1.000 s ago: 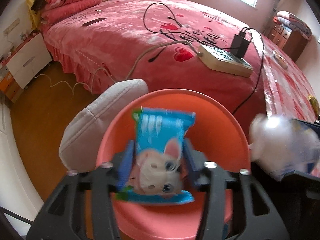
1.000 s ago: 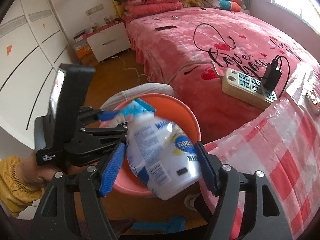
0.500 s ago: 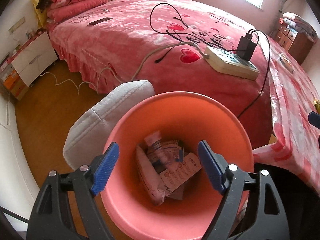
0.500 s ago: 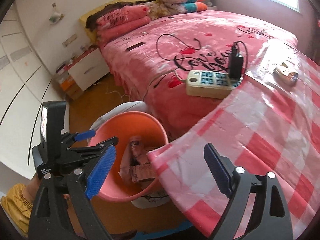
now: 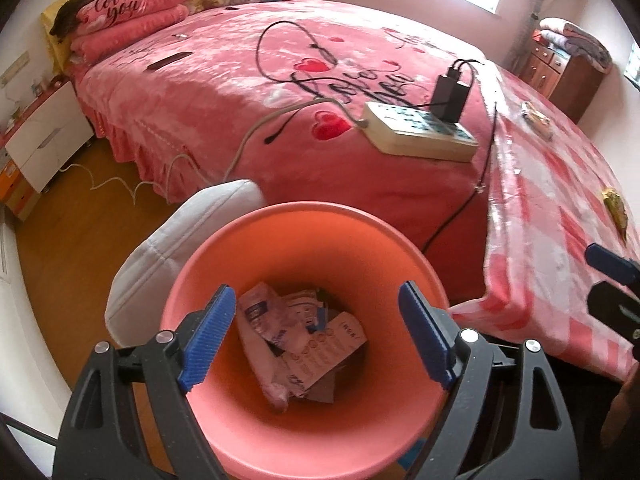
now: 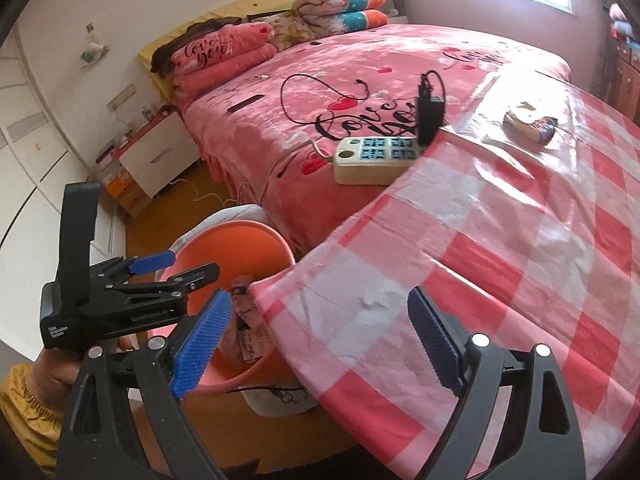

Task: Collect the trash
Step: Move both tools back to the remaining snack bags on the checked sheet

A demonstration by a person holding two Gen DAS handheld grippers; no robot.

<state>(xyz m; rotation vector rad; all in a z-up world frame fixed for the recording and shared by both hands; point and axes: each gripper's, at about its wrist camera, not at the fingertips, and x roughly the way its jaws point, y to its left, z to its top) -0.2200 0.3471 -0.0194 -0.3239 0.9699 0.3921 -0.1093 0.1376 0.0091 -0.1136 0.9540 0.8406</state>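
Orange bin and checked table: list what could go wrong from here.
1. The orange bin stands tight against the table's hanging checked cloth; a tool leaving it could snag the cloth.
2. A dark cable hangs from the power strip near the rim and could get caught.
3. Two wrappers remain far across the table, a stretch for the open right tool.

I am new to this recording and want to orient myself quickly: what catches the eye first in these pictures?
First, the orange bin low in the middle of the left wrist view, with crumpled wrappers at its bottom and the empty left claw open above it. Behind it spreads the pink bed, bearing a cream power strip. At right lies a red-checked tablecloth, under the open right claw.
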